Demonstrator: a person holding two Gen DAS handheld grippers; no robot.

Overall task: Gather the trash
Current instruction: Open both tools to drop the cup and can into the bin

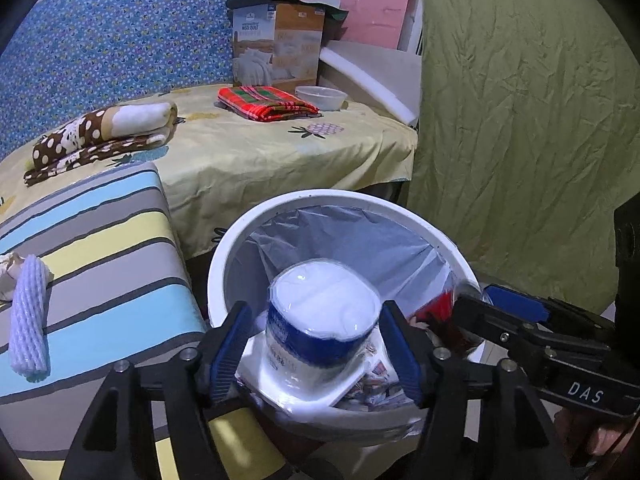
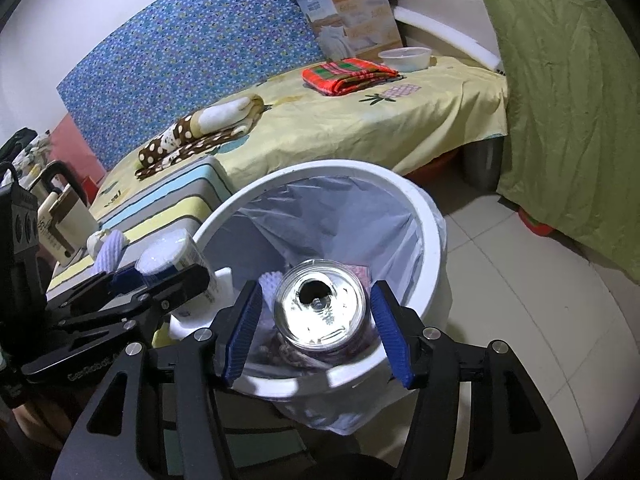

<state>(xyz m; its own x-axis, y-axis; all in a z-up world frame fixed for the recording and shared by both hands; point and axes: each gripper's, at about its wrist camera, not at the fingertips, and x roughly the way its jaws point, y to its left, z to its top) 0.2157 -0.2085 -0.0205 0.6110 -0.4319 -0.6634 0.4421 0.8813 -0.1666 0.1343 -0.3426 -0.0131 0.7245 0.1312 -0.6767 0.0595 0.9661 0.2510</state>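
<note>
Holding both grippers over the white bin [image 1: 224, 248], I have each load above its open mouth so that whatever I let go should fall inside the liner [image 1: 340, 236] rather than onto the floor. My left gripper [image 1: 316, 354] has its jaws spread wide; the blue-and-white cup [image 1: 324, 316] sits between the pads, though I cannot tell whether they touch it or it is already loose. My right gripper [image 2: 316, 334] is just as wide, with the drinks can [image 2: 320, 308] between its pads, opened top toward the camera, small gaps showing on both sides. Paper scraps and a white tray already lie in the bin. A white foam sleeve [image 1: 28, 316] and a crumpled tissue [image 1: 10, 270] lie near the left edge of the striped stool [image 1: 120, 240], which I judge are next. Beyond is a yellow-sheeted bed [image 2: 360, 128] with folded blankets, on a pale tiled floor [image 2: 520, 280].
</note>
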